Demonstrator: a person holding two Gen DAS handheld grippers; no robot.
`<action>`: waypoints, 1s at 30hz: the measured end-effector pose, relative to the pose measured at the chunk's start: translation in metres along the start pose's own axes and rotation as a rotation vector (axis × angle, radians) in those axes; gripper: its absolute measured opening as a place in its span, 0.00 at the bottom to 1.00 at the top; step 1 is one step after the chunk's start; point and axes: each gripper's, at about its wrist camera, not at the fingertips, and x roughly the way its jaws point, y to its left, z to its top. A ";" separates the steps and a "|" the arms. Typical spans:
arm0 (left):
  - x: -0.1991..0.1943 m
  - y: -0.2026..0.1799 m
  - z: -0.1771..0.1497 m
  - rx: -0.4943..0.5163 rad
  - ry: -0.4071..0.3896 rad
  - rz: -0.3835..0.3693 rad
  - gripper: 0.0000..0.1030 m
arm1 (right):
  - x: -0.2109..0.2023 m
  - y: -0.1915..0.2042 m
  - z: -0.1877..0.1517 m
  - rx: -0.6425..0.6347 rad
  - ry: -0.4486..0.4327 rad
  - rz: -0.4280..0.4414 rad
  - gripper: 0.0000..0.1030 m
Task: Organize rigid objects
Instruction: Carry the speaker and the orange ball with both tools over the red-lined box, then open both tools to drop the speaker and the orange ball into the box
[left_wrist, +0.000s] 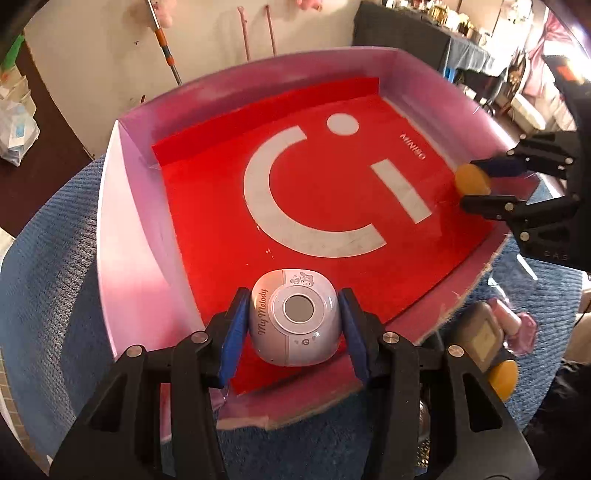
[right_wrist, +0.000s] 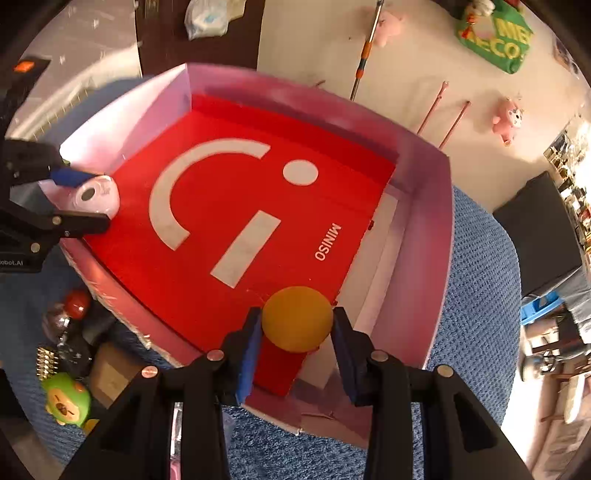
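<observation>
**Both grippers loaded over the box**

My left gripper (left_wrist: 295, 325) has closed its blue pads on the My Melody gadget (left_wrist: 295, 319), round grey face pointing up at my camera, over the near edge of the pink box (left_wrist: 122, 221). My right gripper (right_wrist: 297, 328) pinches the orange ball (right_wrist: 297, 319) above the red Miniso liner (right_wrist: 236, 206).

Black jaws, blue pads (left_wrist: 232, 334), silver screws (left_wrist: 389, 336)
</observation>
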 end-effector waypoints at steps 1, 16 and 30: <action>0.003 0.000 0.000 -0.001 0.009 0.004 0.45 | 0.002 0.001 0.001 -0.004 0.012 0.003 0.39; 0.007 -0.001 0.000 0.011 0.019 0.018 0.45 | 0.017 0.008 0.007 -0.085 0.054 -0.083 0.41; -0.002 -0.007 0.001 0.019 -0.028 0.027 0.58 | 0.017 0.014 0.006 -0.091 0.052 -0.079 0.47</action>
